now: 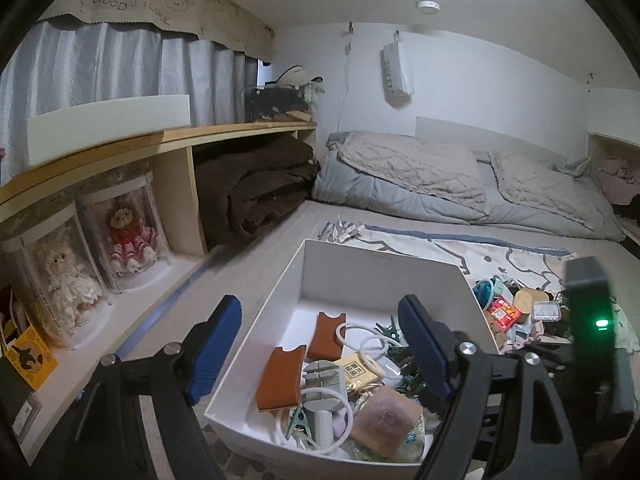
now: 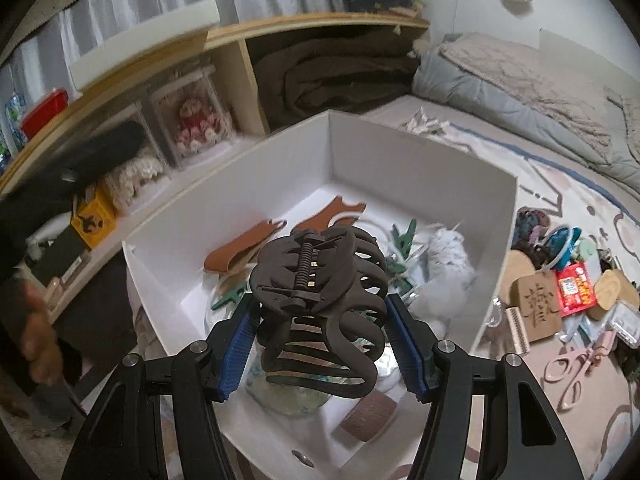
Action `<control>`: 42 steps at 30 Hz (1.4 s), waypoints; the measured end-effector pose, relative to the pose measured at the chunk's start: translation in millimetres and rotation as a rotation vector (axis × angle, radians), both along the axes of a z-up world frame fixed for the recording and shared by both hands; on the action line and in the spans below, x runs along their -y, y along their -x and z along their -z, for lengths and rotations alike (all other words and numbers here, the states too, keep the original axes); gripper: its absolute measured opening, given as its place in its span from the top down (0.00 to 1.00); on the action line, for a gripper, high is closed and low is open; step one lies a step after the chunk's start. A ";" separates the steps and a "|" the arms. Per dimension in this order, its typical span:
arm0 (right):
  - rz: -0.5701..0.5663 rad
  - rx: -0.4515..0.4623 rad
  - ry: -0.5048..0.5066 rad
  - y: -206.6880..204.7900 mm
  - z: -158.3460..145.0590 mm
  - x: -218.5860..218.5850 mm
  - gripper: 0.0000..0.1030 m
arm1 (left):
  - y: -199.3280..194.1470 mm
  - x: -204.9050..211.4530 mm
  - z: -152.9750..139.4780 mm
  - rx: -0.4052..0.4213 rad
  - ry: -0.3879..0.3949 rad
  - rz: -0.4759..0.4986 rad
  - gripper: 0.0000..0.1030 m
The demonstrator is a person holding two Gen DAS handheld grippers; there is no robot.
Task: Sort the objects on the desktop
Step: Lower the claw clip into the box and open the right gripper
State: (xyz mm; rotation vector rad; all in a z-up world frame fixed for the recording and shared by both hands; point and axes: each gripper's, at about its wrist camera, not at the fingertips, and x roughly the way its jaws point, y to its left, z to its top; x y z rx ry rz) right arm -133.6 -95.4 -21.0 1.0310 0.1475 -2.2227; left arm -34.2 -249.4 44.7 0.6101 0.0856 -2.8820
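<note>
a: right wrist view first: our right claw (image 2: 320, 344) is clamped on a dark brown hair clip (image 2: 320, 300), blue pads against its sides, and we hold it over the near part of the white box (image 2: 420, 148).

b: so we're mid-delivery. the box already holds brown leather pieces (image 2: 240, 248), a green peg (image 2: 404, 240) and something pale and fluffy (image 2: 448, 264).

a: from the left wrist view our left claw (image 1: 320, 344) stands wide with nothing between its pads, above the box's near left corner.

b: the unsorted pile (image 2: 568, 288) lies on the bed just right of the box: red packet, wooden tags, pink scissors (image 2: 568, 372).

a: we judge the next move needs us to lower the clip clear of the box wall, part the pads and let it drop, then swing right to the pile.

b: the risk, we think, is its teeth catching on a pad.
</note>
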 end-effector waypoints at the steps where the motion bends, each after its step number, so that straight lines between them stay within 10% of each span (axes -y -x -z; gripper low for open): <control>1: -0.002 0.009 -0.008 0.7 1.6 2.3 0.38 | -2.0 1.0 -0.1 -0.004 -0.003 0.001 0.21; 21: 0.035 0.086 -0.028 0.8 6.8 11.7 0.38 | -28.2 4.0 1.0 -0.054 0.003 -0.018 0.10; 42: 0.061 0.013 0.033 -10.6 -9.5 -7.2 0.13 | -33.5 -0.7 -2.6 -0.053 0.009 -0.022 0.10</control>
